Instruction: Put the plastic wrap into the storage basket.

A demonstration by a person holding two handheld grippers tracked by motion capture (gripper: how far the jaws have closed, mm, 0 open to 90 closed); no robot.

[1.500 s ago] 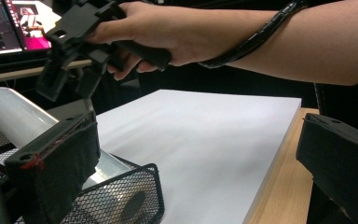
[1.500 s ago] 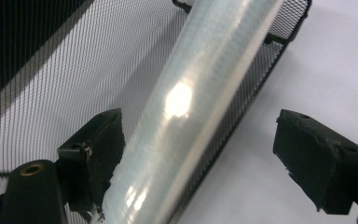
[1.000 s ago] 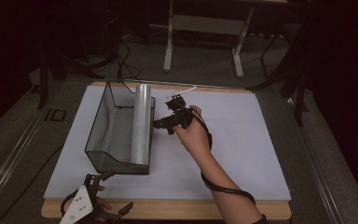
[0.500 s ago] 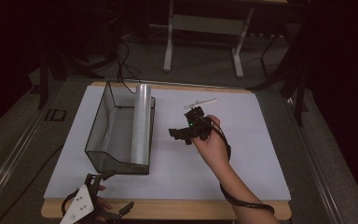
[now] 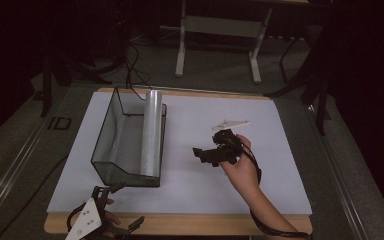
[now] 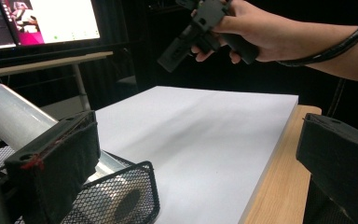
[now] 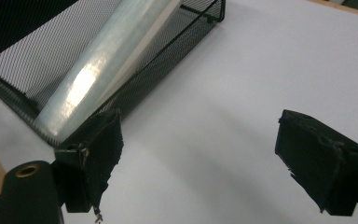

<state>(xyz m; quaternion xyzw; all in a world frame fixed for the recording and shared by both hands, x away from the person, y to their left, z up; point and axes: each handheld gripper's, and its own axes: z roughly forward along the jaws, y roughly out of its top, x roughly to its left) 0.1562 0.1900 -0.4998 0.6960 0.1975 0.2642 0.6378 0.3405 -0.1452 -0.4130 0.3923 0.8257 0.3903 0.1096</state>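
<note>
Risk: roll of clear film [image 5: 152,131] leans on rim of black mesh tray [image 5: 111,131]; careless knock from right gripper [image 5: 206,155] could send it rolling off. Right gripper above white mat [image 5: 275,165], jaws apart, empty. Left gripper [image 5: 114,210] at table's near edge, released, empty. Count: one roll, one tray, two grippers.

One black wire-mesh basket [image 5: 111,145] sits on one desk [image 5: 280,170] covered by one white sheet. One clear plastic-wrapped roll [image 5: 151,132] lies in the basket. Two handheld claws are in view: the left claw [image 5: 125,227] and the right claw [image 5: 200,152]. One monitor [image 6: 42,21] glows in the background.
</note>
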